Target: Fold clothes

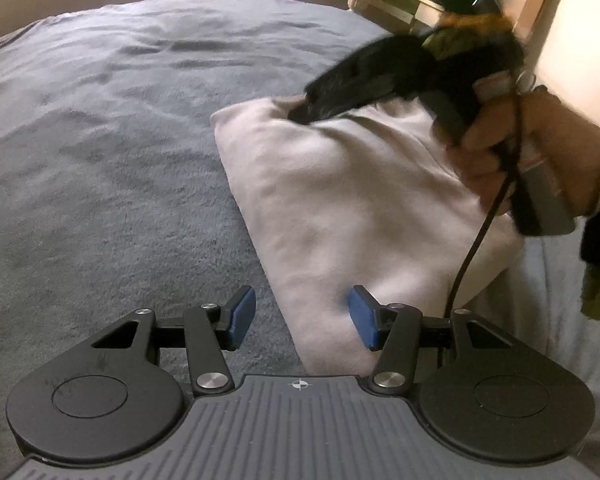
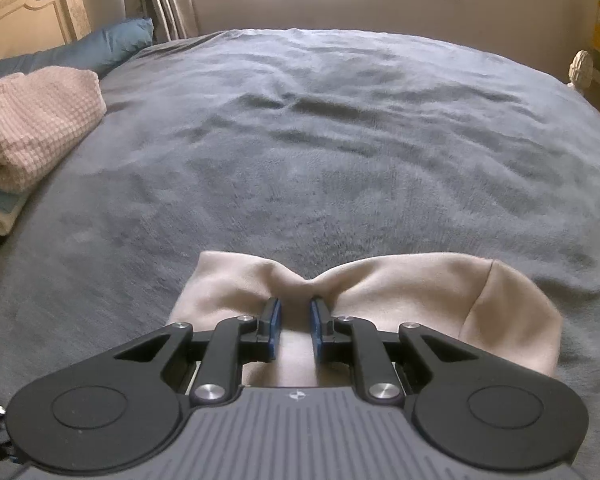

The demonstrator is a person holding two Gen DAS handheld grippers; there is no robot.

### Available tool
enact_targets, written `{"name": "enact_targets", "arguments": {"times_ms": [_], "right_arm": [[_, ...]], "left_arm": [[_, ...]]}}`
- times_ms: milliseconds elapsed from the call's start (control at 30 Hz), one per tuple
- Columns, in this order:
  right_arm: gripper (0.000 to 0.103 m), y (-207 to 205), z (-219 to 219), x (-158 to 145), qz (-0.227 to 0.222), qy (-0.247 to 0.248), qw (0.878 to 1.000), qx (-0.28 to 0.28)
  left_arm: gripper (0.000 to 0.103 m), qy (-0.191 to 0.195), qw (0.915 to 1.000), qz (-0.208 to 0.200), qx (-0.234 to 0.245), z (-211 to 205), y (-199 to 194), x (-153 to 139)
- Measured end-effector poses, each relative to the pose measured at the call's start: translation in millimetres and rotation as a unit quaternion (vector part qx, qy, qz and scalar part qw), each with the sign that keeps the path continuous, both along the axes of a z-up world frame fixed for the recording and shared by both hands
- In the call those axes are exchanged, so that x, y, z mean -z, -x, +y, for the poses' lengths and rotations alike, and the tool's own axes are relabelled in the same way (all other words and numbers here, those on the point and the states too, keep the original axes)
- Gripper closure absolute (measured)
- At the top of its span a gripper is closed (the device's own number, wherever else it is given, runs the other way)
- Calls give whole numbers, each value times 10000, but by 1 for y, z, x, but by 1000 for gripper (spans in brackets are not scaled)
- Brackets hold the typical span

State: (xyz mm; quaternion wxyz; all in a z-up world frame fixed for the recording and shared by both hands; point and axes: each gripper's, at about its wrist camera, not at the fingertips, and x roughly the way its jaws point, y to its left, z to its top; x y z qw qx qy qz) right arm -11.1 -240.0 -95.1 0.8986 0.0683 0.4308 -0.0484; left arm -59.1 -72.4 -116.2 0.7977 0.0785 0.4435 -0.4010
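Blue-padded right gripper (image 2: pixel 294 326) fingers pinch a fold of the beige garment (image 2: pixel 380 292) on the grey bed (image 2: pixel 300 140); left gripper (image 1: pixel 302 320) fingers spread, empty. Folding looks partly done.

Motion blur smears the black right gripper (image 1: pixel 320 108) seen from the left wrist, hiding its tips in the pale pink folded cloth garment (image 1: pixel 340 200), whose near edge both grippers' bodies cover.
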Motion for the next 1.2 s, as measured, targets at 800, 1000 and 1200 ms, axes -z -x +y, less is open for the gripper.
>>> {"name": "enact_targets", "arguments": {"times_ms": [800, 1000, 1200], "right_arm": [[87, -28, 16, 22, 137, -575, 9978, -290], [85, -13, 11, -5, 48, -505, 9986, -167], [85, 27, 5, -34, -54, -669, 9976, -157]], "left_arm": [[49, -511, 9969, 558, -221, -5, -18, -9], [49, -565, 9957, 694, -237, 5, -19, -8], [49, -582, 9955, 709, -240, 19, -19, -9]]}}
